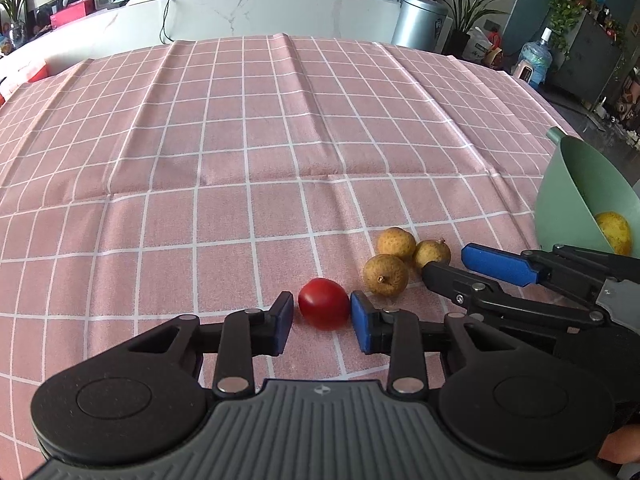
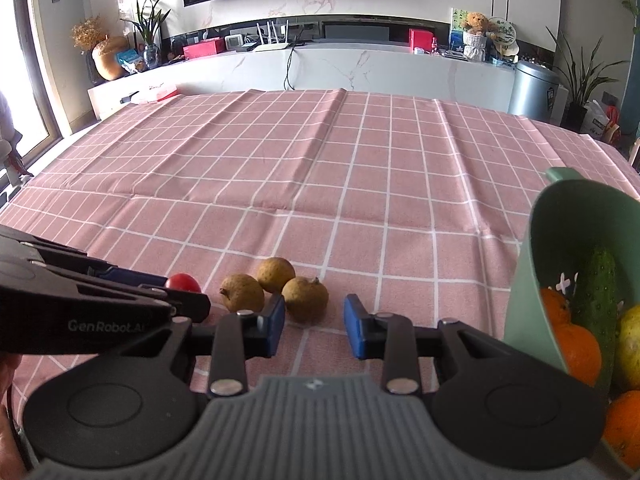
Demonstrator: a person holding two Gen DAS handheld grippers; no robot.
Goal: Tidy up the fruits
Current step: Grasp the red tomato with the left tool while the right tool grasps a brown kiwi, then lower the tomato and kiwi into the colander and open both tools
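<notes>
Left hand-held gripper (image 1: 322,320) brackets one tomato (image 1: 324,303), unclenched; right (image 2: 314,330) spread beside three longans (image 2: 276,290).

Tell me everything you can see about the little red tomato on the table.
The tomato is small, glossy, smooth and evenly red, slightly egg-shaped, with no stem showing. It lies on the pink checked tablecloth, between the blue pads of the open left gripper; the right pad looks to be touching it, the left one shows a narrow gap. Three brownish round fruits sit just to its right, apart from it. In the right wrist view the left gripper hides its lower part.
</notes>
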